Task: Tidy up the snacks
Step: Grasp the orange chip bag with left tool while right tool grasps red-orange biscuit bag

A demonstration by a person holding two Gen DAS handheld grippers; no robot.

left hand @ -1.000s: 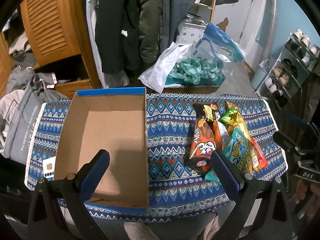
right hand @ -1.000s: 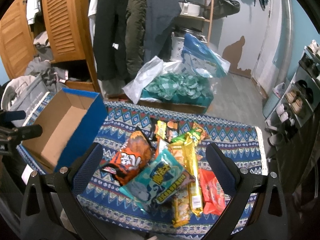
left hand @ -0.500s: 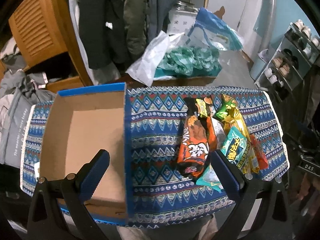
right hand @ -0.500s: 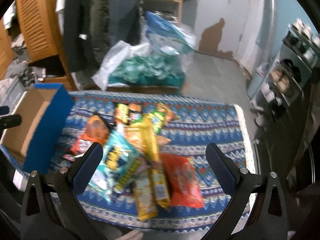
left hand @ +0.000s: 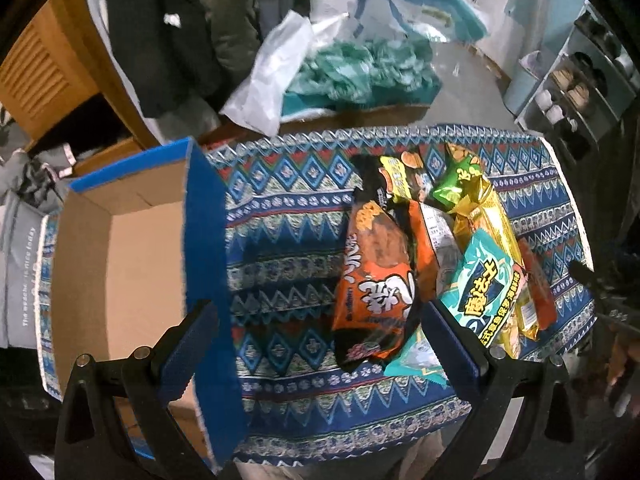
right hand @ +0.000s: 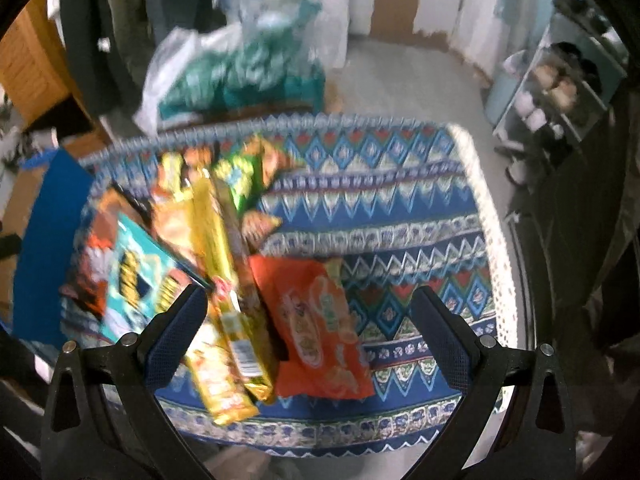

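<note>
In the left wrist view the cardboard box (left hand: 116,264) now fills only the left of the frame, where a second ago it sat nearly centred under the camera; its floor is bare, so nothing has been put away yet. The left gripper (left hand: 320,340) has swung rightward off the box: its fingers are spread wide and hold nothing, one over the box's blue right wall, the other at the lower right just beside the orange snack bag (left hand: 378,280) and the teal snack packet (left hand: 486,288). The pile lies right of centre on the patterned cloth (left hand: 280,216), near the box but apart from it. In the right wrist view the same shift shows more strongly and with motion blur: the snack pile, central a second ago, has slid to the left half of the frame, and the right gripper (right hand: 310,328), also wide open and empty, now frames the red-orange packet (right hand: 316,320) at lower centre, with the long yellow packet (right hand: 224,264) just to its left. Both claws appear to be closing in on the snacks, so a first pick looks imminent, the red-orange packet being the likely target on the right.
</note>
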